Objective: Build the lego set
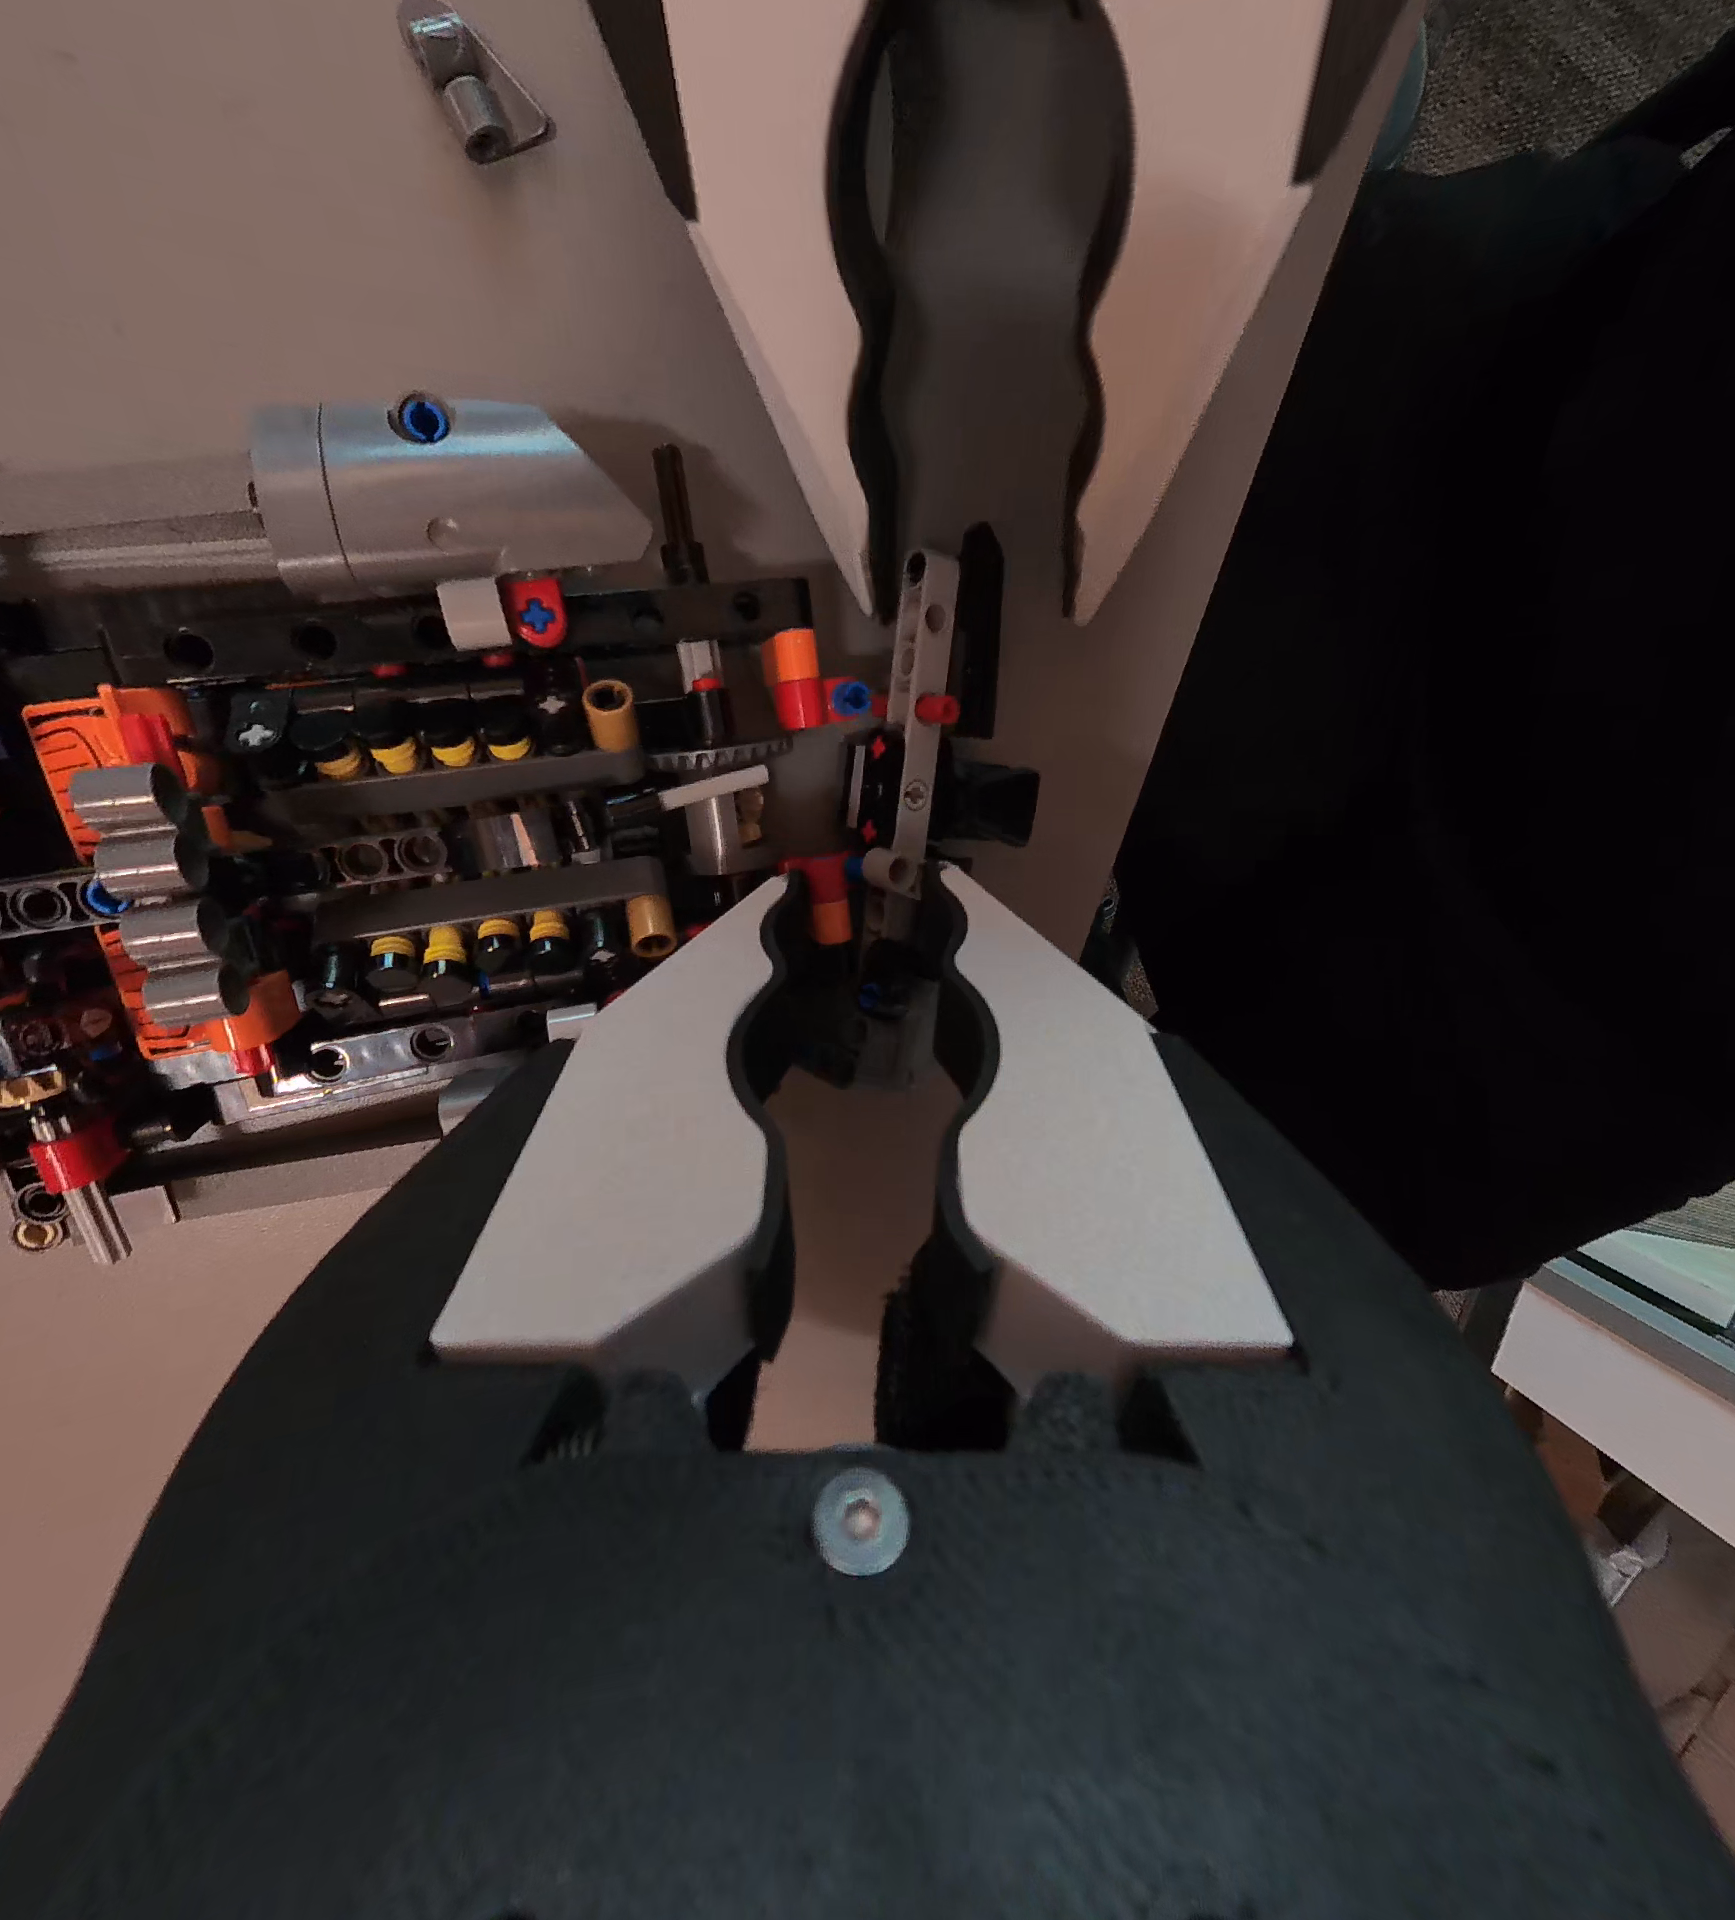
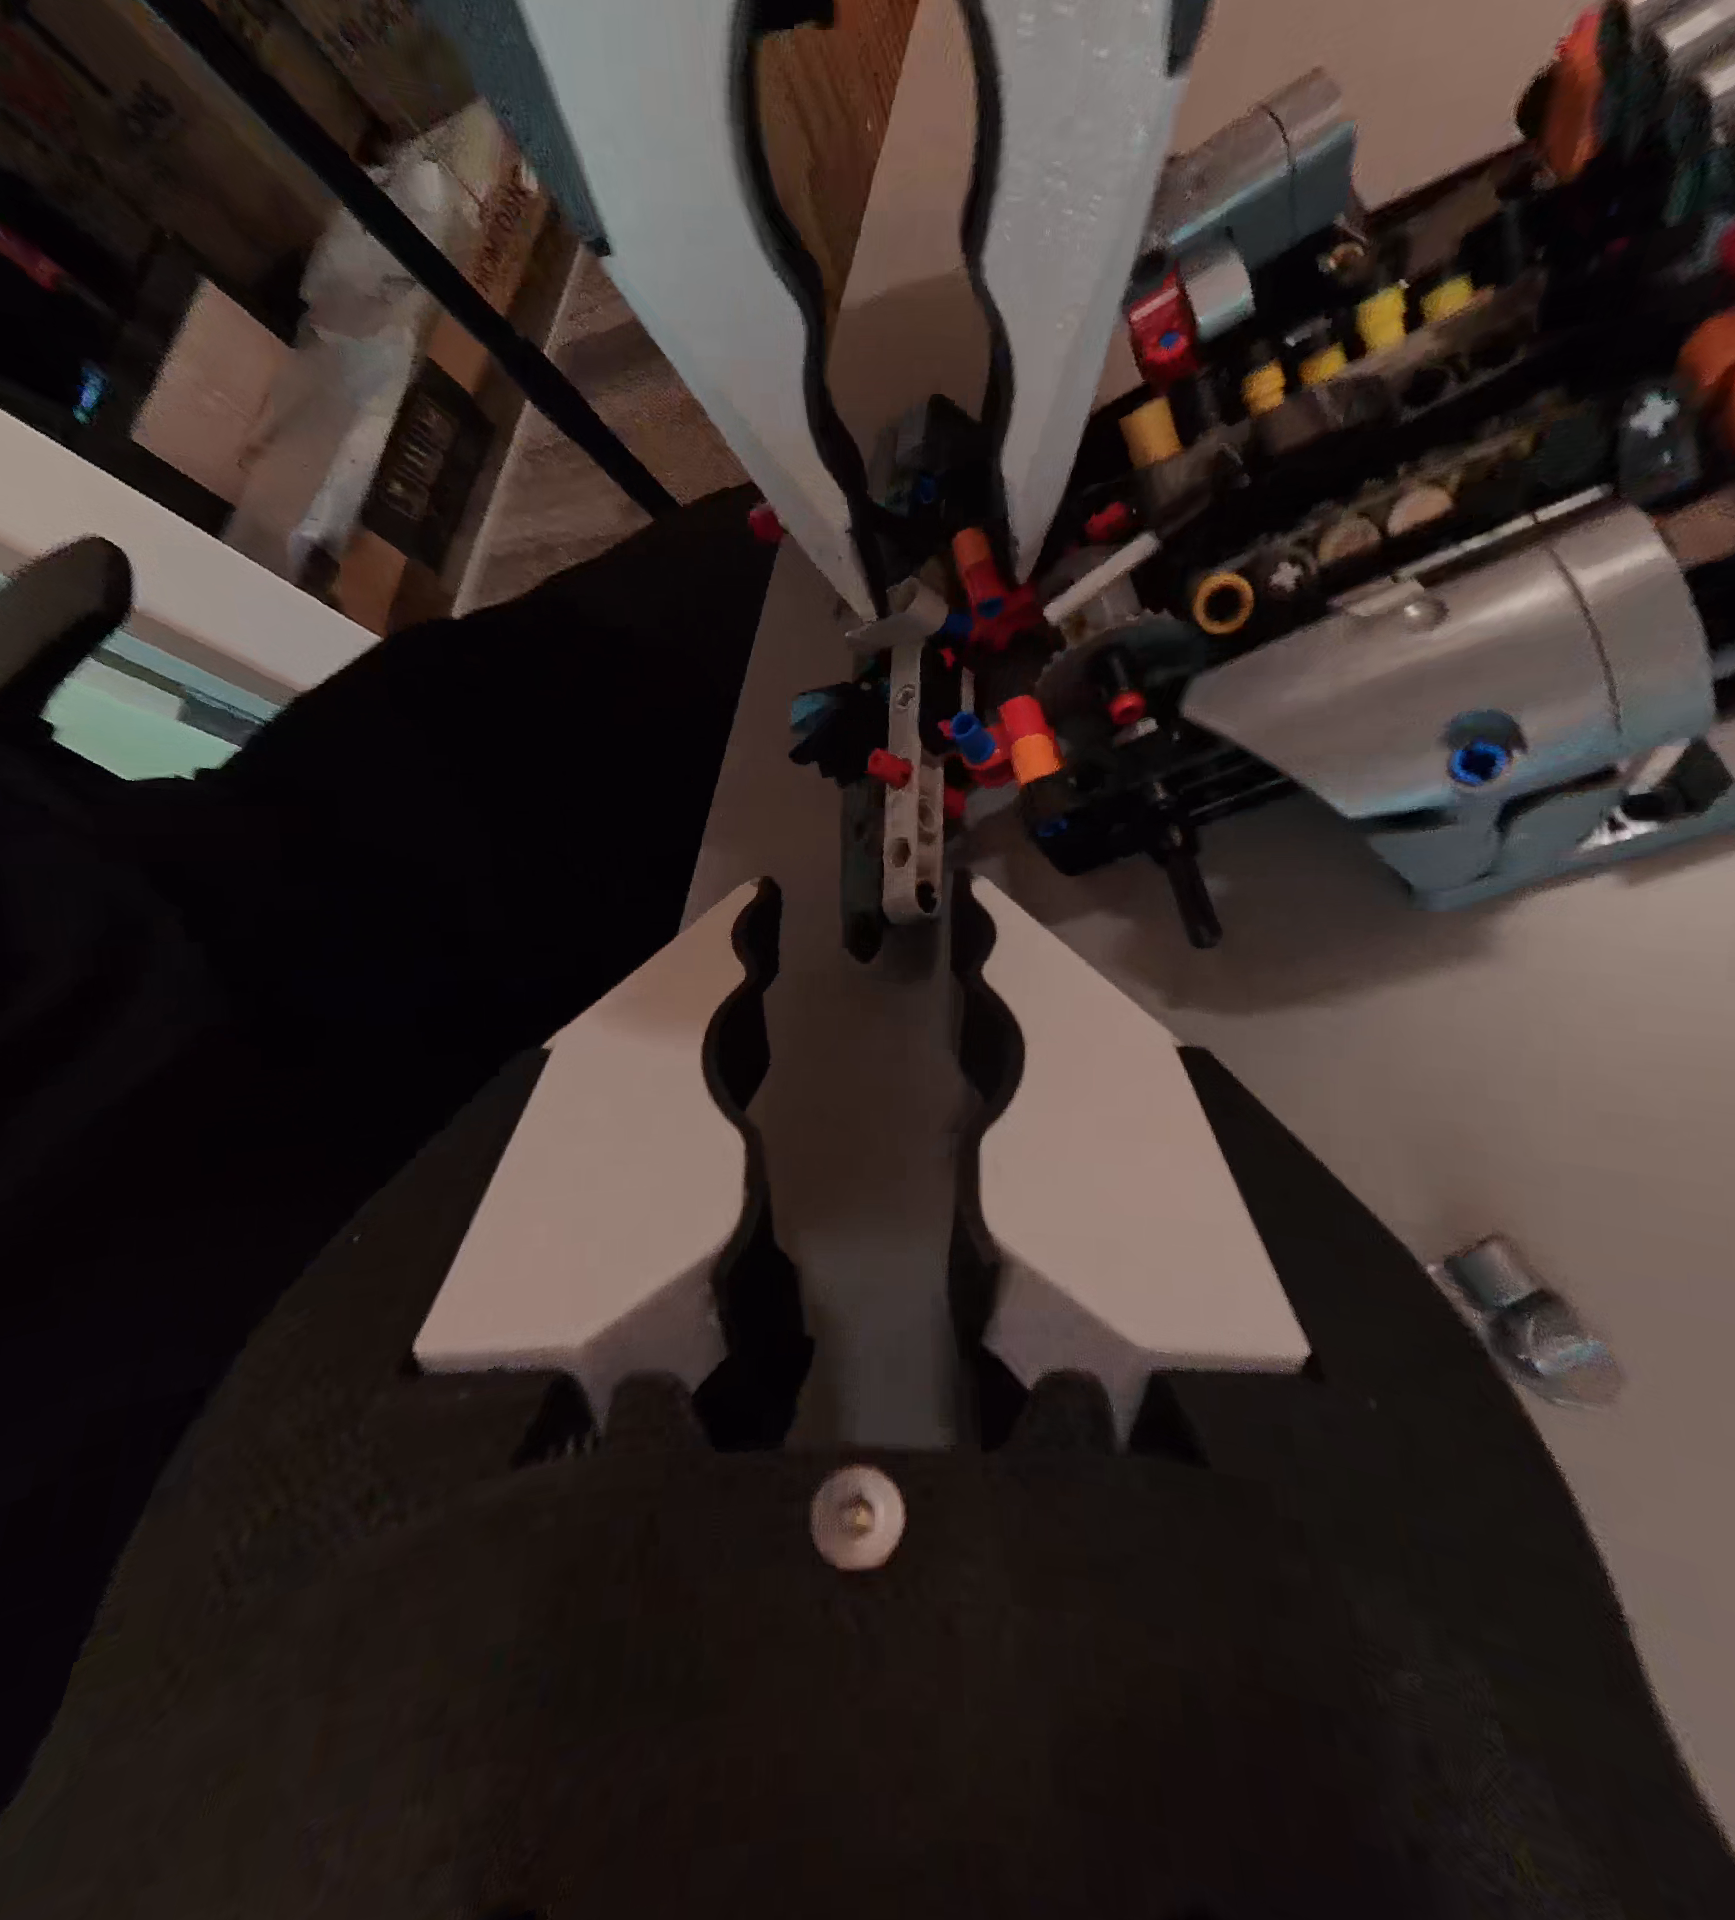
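Small sub-assembly (image 1: 904,800) held up beside the big lego model (image 1: 375,831) on the worktop (image 1: 167,260). Left gripper (image 1: 868,914) pinching its lower end; right gripper (image 2: 868,909) straight opposite, jaws narrowly spread around the grey beam (image 2: 910,821). Long axis running gripper to gripper.

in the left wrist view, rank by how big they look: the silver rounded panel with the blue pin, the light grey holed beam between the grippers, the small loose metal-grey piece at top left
1. silver rounded panel
2. light grey holed beam
3. loose metal-grey piece, though it lies farther from the camera, so its true size is unsure.
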A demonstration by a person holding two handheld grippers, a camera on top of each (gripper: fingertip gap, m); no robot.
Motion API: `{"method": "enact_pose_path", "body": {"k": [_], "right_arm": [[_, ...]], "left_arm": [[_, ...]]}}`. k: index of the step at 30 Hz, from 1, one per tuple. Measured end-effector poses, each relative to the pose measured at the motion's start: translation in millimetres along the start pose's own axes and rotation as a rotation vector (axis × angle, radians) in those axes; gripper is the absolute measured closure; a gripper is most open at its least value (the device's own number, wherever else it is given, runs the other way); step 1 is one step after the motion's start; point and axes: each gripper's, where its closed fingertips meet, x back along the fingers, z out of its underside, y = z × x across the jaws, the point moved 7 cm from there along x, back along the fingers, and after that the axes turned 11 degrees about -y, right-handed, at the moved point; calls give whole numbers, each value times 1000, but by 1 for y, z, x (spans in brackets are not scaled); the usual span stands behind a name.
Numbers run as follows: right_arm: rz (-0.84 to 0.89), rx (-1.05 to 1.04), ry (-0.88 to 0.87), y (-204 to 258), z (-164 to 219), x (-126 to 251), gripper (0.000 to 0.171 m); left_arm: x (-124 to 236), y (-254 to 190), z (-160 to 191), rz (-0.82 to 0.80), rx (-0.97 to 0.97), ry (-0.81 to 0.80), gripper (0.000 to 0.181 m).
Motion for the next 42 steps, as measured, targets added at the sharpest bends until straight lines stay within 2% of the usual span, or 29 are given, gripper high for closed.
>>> {"method": "enact_pose_path", "body": {"k": [2,4,10,20,32,42], "right_arm": [[43,60,13,1,0,-3,142],[90,147,18,2,-1,-3,152],[108,208,11,1,-3,-1,154],[10,99,-28,-4,-3,5,159],[0,76,-30,-7,-2,6,161],[-16,73,-20,-6,-1,7,165]], "left_arm": [[0,0,0,0,1,-3,162],[0,0,0,-1,1,-4,161],[0,0,0,-1,-6,-8,161],[-1,0,-3,12,-24,-6,160],[2,-5,-3,-29,-75,-19,158],[9,-23,3,-211,-157,-87,158]]}}
